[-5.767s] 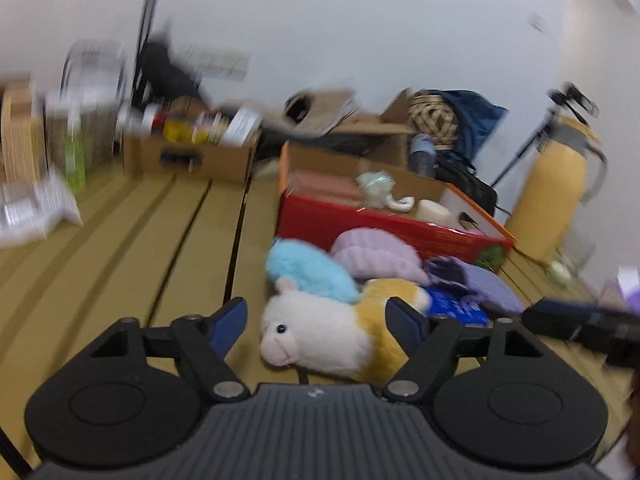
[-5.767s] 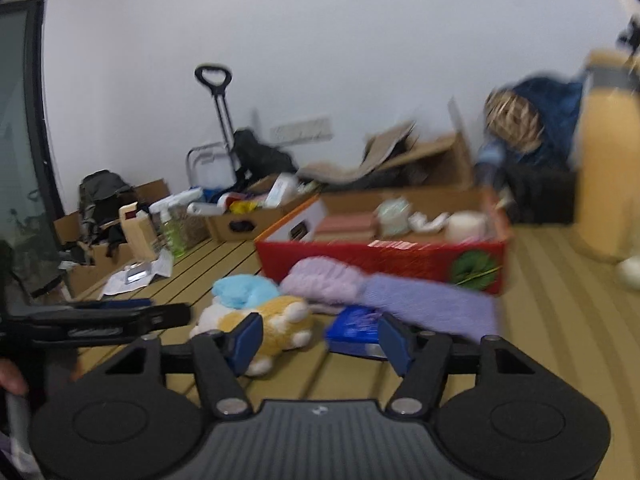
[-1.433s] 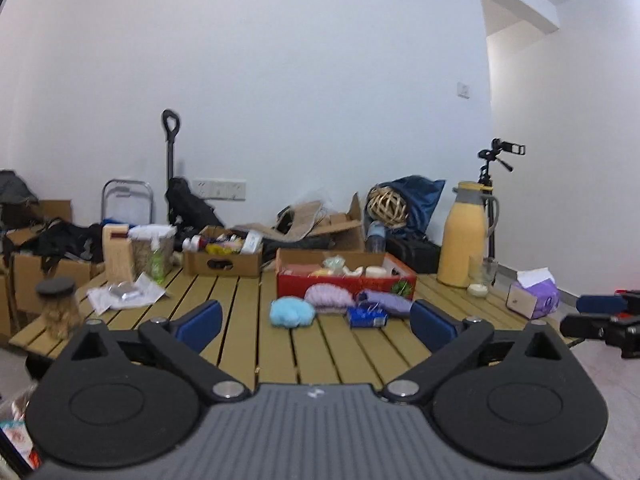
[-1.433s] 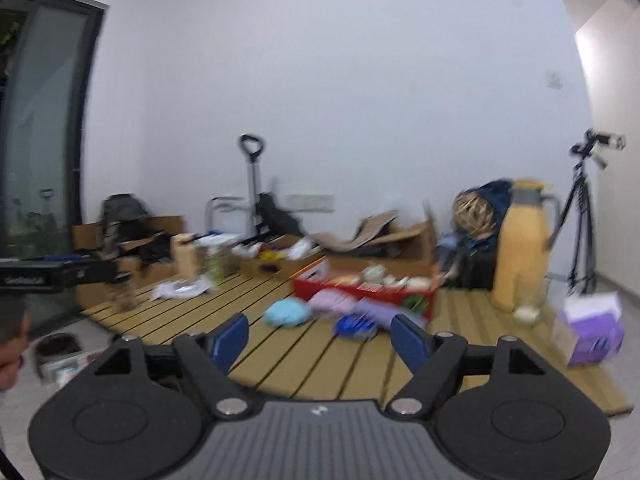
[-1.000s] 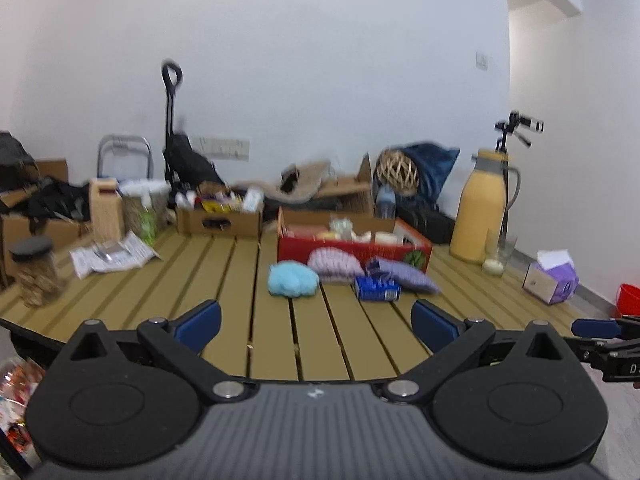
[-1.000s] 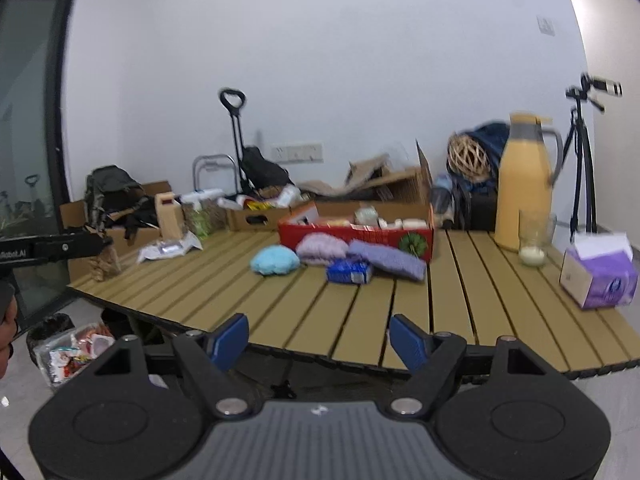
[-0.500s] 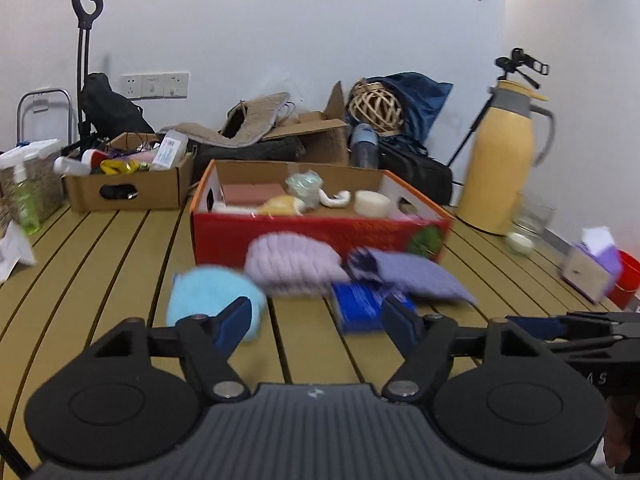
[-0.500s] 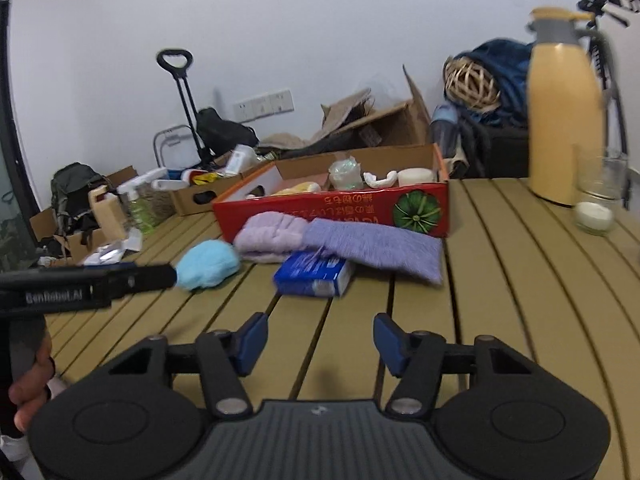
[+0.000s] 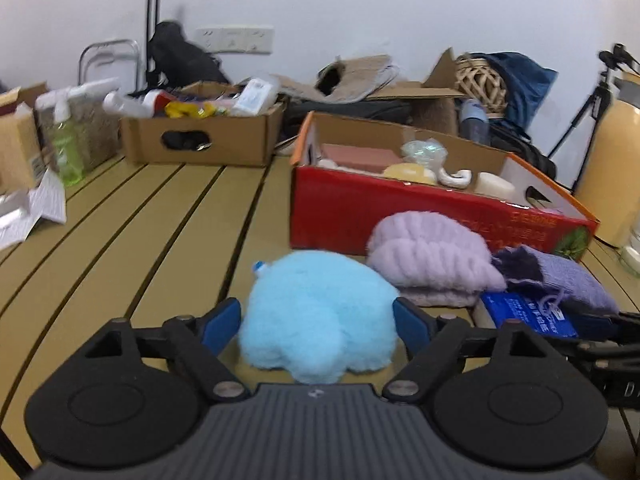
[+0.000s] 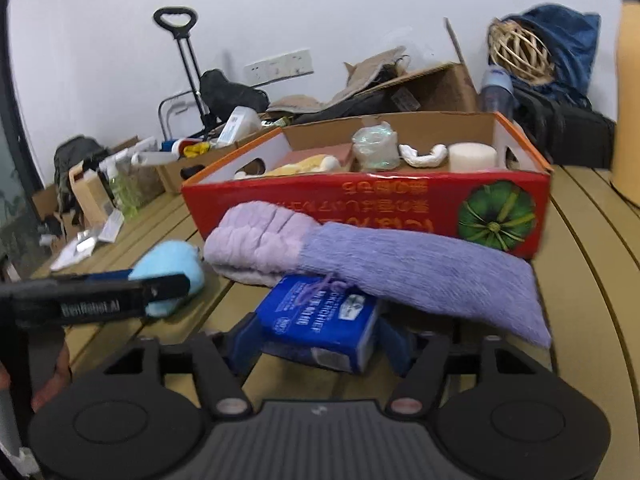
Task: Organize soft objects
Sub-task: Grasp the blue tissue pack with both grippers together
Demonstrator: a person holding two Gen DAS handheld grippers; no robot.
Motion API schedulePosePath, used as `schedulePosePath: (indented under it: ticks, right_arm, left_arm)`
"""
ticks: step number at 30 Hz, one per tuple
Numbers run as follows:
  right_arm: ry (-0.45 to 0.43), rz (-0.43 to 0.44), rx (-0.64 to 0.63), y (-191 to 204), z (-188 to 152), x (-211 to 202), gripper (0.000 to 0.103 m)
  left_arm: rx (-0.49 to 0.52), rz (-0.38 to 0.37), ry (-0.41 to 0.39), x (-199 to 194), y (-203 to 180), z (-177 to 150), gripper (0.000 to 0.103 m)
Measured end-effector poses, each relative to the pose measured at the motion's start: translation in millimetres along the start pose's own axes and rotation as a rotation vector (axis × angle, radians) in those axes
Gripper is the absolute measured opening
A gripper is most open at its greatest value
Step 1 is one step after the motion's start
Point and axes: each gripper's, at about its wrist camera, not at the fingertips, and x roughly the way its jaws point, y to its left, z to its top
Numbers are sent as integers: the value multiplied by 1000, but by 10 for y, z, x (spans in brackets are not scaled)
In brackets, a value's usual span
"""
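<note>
Brackets the fluffy blue toy (image 9: 320, 316) with the left gripper (image 9: 317, 320): fingers set wide, one pad just beside the fluff on each side, the pile not visibly squeezed. Has just been opening those jaws, with the toy between them. Cannot tell whether the pads brush the fur.

Brackets the blue tissue pack (image 10: 320, 320) with the right gripper (image 10: 320, 344) in the same way: fingers apart at a middling width, just been opening, with the pack between them and a thin gap showing at its right end. No firm pinch to be seen.

Crowded behind. Just beyond the toy and to its right, a lilac ribbed plush (image 9: 428, 264), backed close against the front wall of the red box (image 9: 400, 216). Draped from that plush across the far top edge of the pack, a purple knitted piece (image 10: 420, 264), with a loose strand of yarn lying on the pack's face. Toy, plush, knit and pack all outside the box, on the slatted table (image 9: 120, 240).

Open room to the left of the toy: bare slats running back to a brown carton (image 9: 200, 142). More bare slats to the right of the knitted piece, alongside the box's end, with a yellow jug (image 9: 612, 168) beyond.
</note>
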Motion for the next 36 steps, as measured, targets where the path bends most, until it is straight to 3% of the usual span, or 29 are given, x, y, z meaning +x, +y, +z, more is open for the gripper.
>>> schedulePosePath:
  ticks: [7, 10, 13, 15, 20, 23, 25, 30, 36]
  right_arm:
    - [-11, -51, 10, 78, 48, 48, 72]
    - [-13, -56, -9, 102, 39, 37, 66]
    - [-19, -71, -12, 115, 13, -22, 54]
    - [-36, -81, -27, 134, -8, -104, 48]
    - [-34, -45, 49, -14, -43, -152, 39]
    - [-27, -3, 143, -170, -35, -148, 35]
    - [-30, 9, 161, -199, -52, -138, 35]
    - [-27, 28, 201, -253, -61, -124, 33]
    - [-3, 56, 288, -140, -269, -568, 32]
  left_arm:
    - [-26, -22, 4, -62, 43, -36, 84]
    - [11, 29, -69, -229, -20, -53, 84]
    - [-13, -53, -103, -440, -64, -25, 83]
    - [-36, -164, -70, -481, -132, -34, 78]
    - [-62, -332, 78, -194, -412, -36, 44]
    - [-113, -399, 180, 35, -519, -48, 31]
    - [-146, -430, 194, 116, -531, -57, 25]
    - [-203, -428, 211, 125, -529, -50, 22]
    - [-190, -435, 204, -634, -520, -318, 21]
